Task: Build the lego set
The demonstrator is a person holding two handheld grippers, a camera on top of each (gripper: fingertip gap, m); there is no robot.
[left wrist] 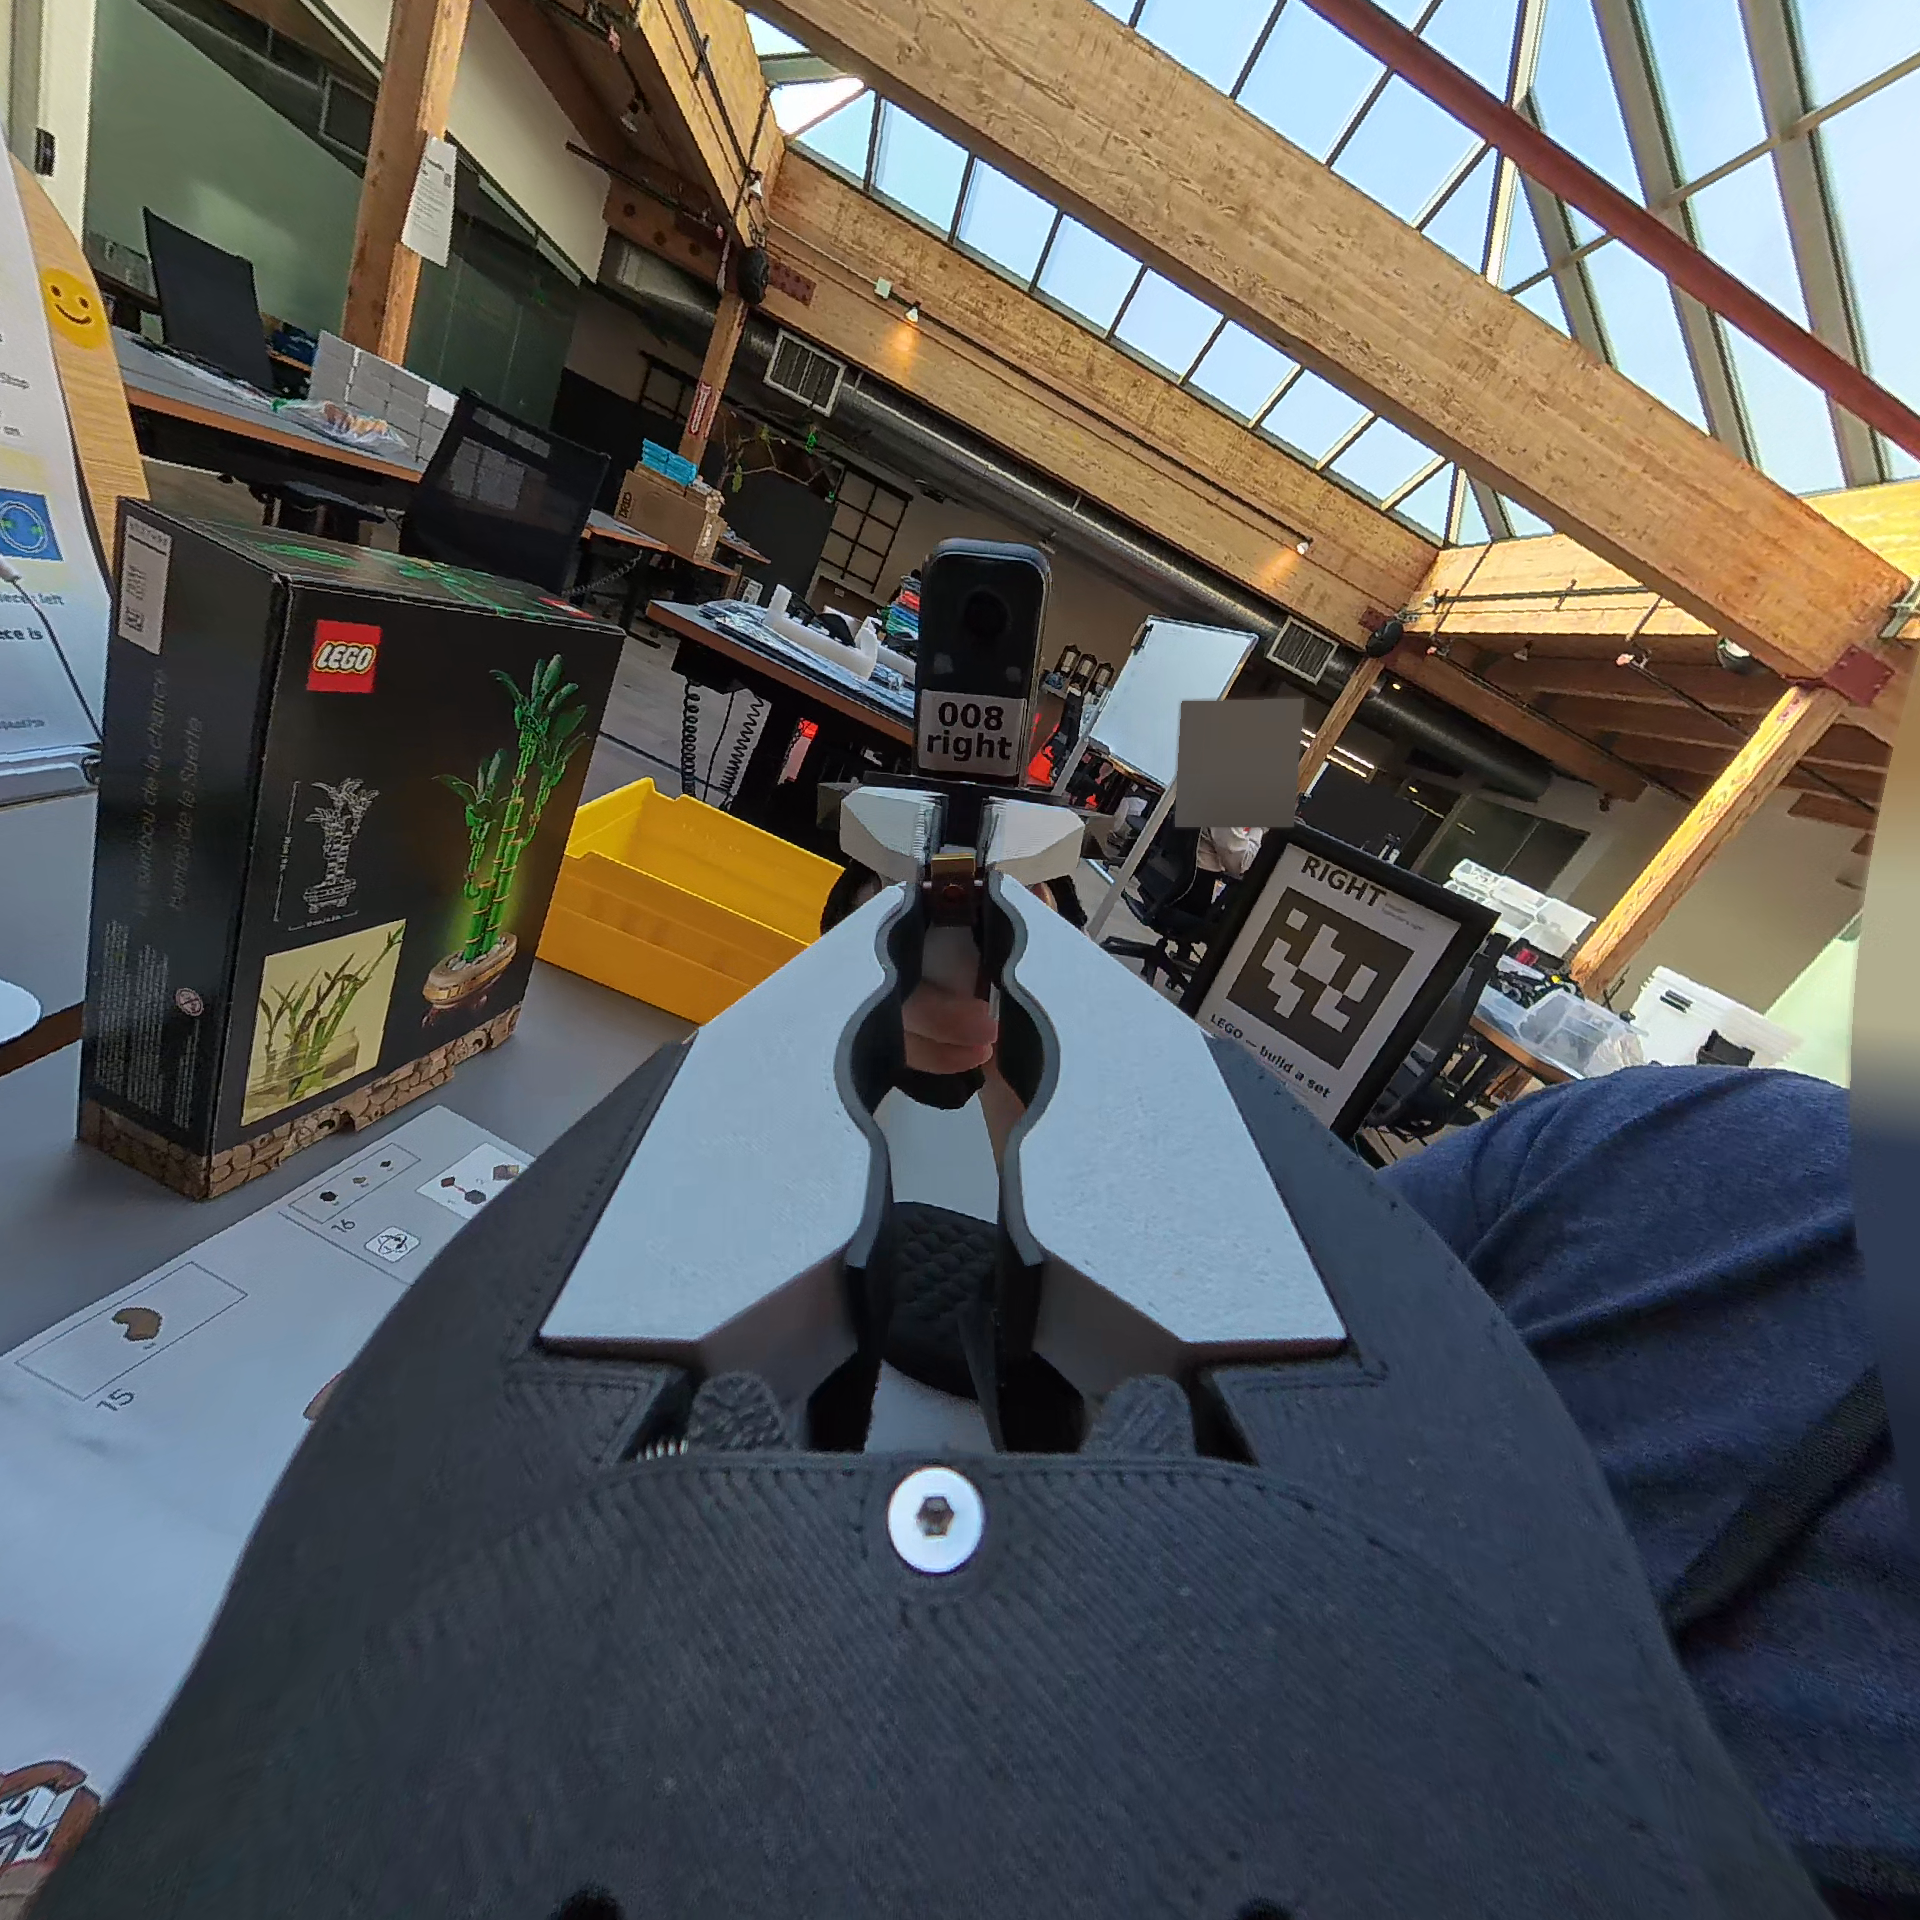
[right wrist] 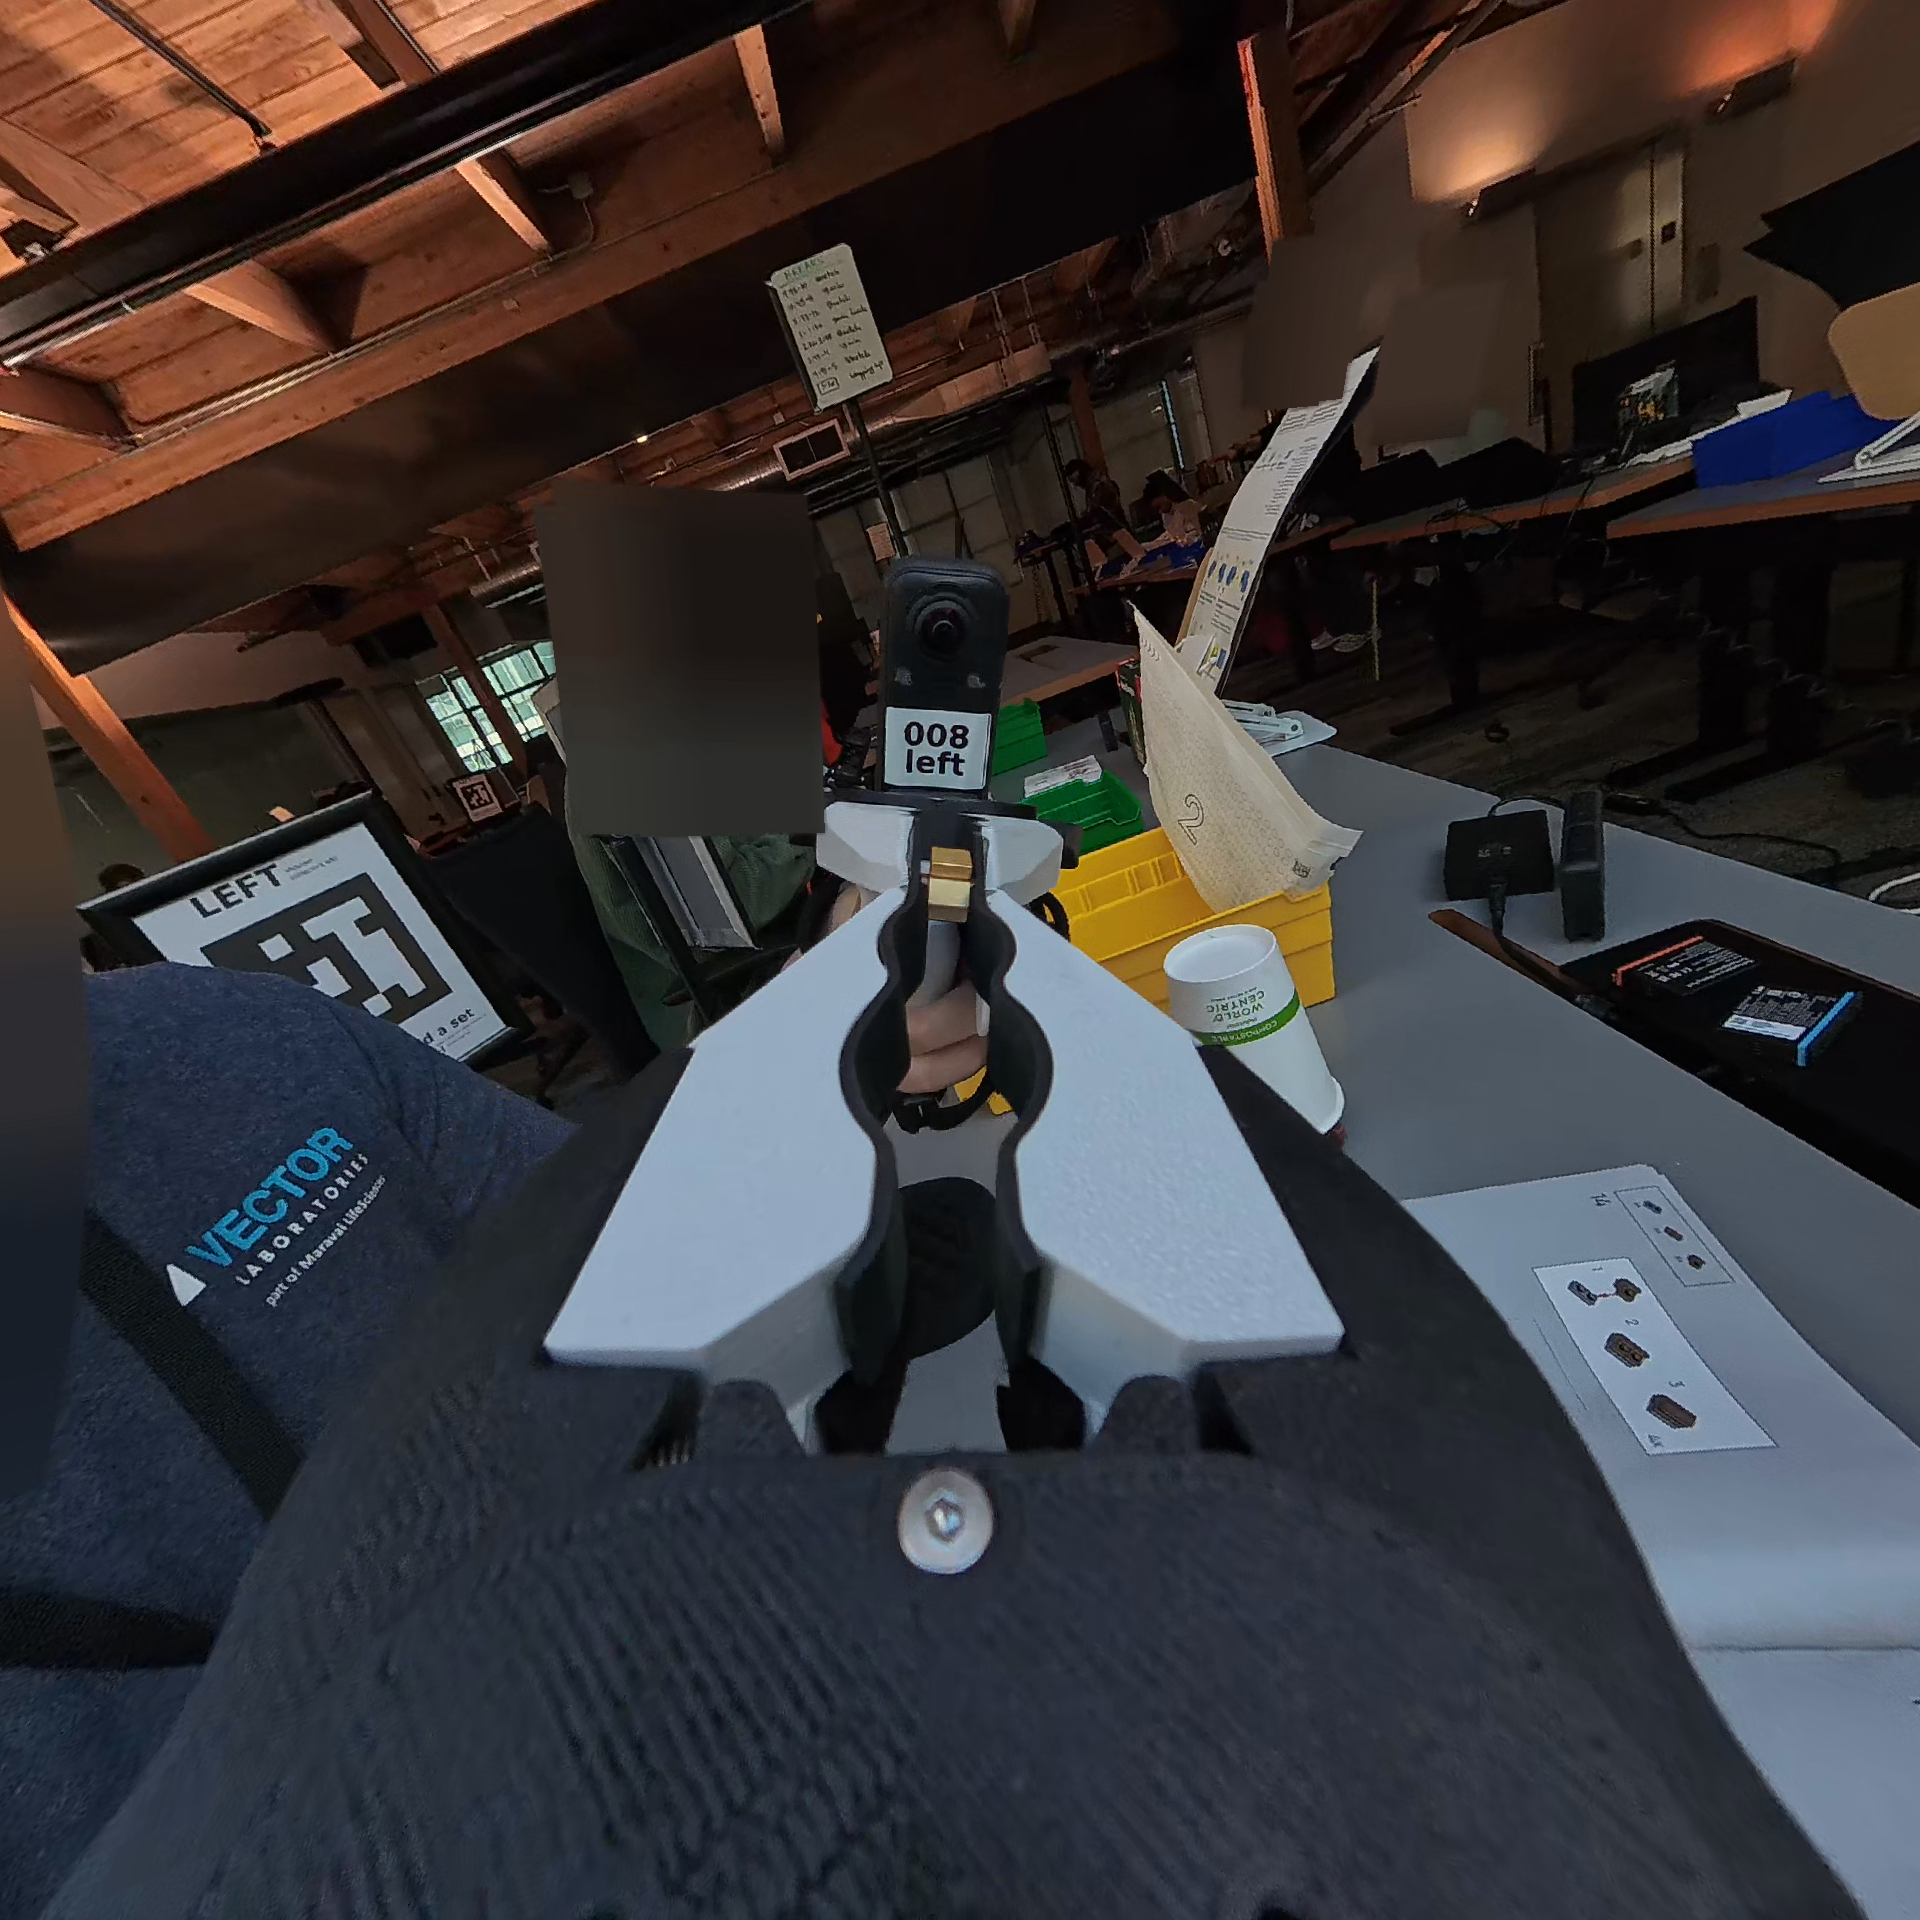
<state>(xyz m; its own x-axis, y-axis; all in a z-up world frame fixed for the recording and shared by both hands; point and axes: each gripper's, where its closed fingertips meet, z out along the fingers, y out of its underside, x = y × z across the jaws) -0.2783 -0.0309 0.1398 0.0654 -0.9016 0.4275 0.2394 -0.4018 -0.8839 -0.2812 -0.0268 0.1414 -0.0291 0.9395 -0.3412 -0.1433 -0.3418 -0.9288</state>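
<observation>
Pinches a small dark-brown lego piece (left wrist: 951,894) in the narrowed left gripper (left wrist: 951,906) and a small gold lego brick (right wrist: 948,881) in the narrowed right gripper (right wrist: 948,916), tip to tip (mating them, likely). Looks early: black cardboard set box (left wrist: 312,831) left of the left fingers, no larger assembly in view.

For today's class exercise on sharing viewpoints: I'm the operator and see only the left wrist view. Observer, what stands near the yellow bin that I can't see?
Observer: A white paper cup stands on the table, just in front of the yellow bin.
Operator: Is anything inside the bin?
Observer: A cream paper bag leans in it.
Operator: What lies beyond the cup?
Observer: A black box with a cable plugged in.
</observation>
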